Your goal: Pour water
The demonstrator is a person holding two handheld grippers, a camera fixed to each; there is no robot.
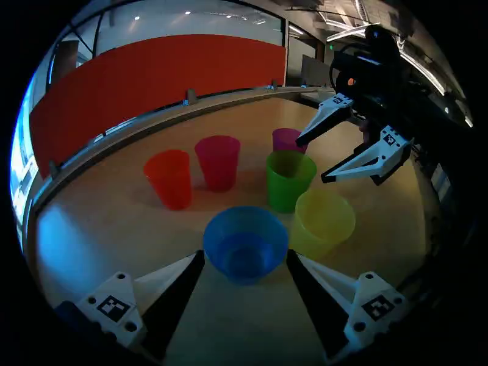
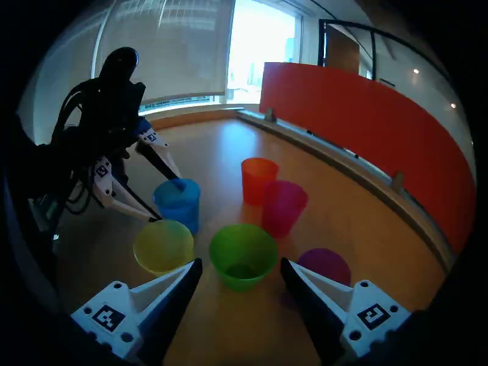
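Six plastic cups stand close together on a wooden table (image 1: 256, 329). My left gripper (image 1: 244, 256) is open, with the blue cup (image 1: 246, 244) between its fingers and their tips level with the cup's sides. The yellow cup (image 1: 323, 219) stands just to its right and the green cup (image 1: 290, 180) behind it. My right gripper (image 2: 241, 262) is open around the green cup (image 2: 243, 256). In the left gripper view the right gripper (image 1: 311, 161) reaches in from the right over the green cup's rim. The left gripper (image 2: 166, 196) flanks the blue cup (image 2: 178, 204).
An orange cup (image 1: 169, 178), a magenta cup (image 1: 218, 161) and a purple cup (image 1: 287, 139) stand behind. The yellow cup (image 2: 163, 245) touches the blue one. A raised rail (image 1: 152, 119) and a red partition (image 1: 158, 73) close the table's far side. Bare wood (image 1: 91, 232) lies left of the cups.
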